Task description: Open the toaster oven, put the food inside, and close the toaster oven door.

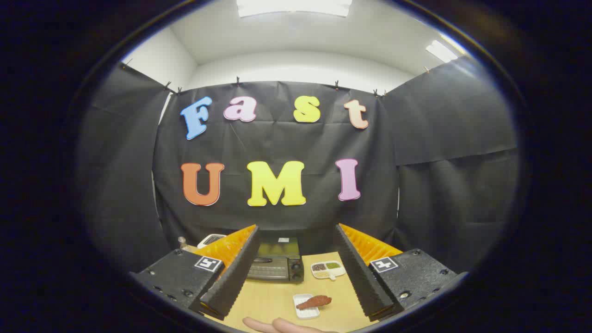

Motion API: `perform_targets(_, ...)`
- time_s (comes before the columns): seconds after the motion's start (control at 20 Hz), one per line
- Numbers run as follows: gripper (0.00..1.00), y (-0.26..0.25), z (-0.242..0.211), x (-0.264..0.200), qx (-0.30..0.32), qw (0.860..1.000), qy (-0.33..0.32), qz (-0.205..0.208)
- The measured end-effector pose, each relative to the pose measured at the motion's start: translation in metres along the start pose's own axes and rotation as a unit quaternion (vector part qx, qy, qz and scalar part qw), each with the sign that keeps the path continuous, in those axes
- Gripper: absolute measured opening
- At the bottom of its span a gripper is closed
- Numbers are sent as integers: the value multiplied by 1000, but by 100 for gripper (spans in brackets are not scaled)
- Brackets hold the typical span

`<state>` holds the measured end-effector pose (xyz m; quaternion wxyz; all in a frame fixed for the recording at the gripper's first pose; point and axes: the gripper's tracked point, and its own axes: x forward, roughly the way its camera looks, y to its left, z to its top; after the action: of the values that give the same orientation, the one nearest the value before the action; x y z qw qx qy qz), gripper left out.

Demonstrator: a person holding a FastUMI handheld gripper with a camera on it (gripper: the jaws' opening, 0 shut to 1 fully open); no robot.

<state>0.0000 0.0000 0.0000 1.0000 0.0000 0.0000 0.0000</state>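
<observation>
Toaster oven [276, 263] sits shut beyond our gripper's [296, 273] spread, empty fingers. Opening comes first, we judge; the food [314, 302] waits nearer than the oven.

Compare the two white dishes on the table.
The near dish is one plain rectangle holding a reddish-brown food piece; the far dish is split into compartments of dark and green bits. The near one lies closer to the open tool. Both are white and shallow.

The fingers [296, 273] stand wide apart above the tabletop [273, 300], with bare wood between them up to the closed toaster oven [276, 261] at the far edge. The white tray [306, 306], a divided dish [328, 269] and a hand [282, 326] at the near edge crowd the right.
</observation>
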Motion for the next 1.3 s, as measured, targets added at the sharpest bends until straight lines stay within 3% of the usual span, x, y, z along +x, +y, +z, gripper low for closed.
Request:
perform_targets(0.5,100,-2,5,31,-8,1000,1,-20)
perform_targets(0.8,100,14,-12,64,11,1000,2,-6)
perform_targets(1.05,100,30,-34,119,-7,1000,-11,2)
perform_targets(1.3,100,62,-87,184,31,998,39,35)
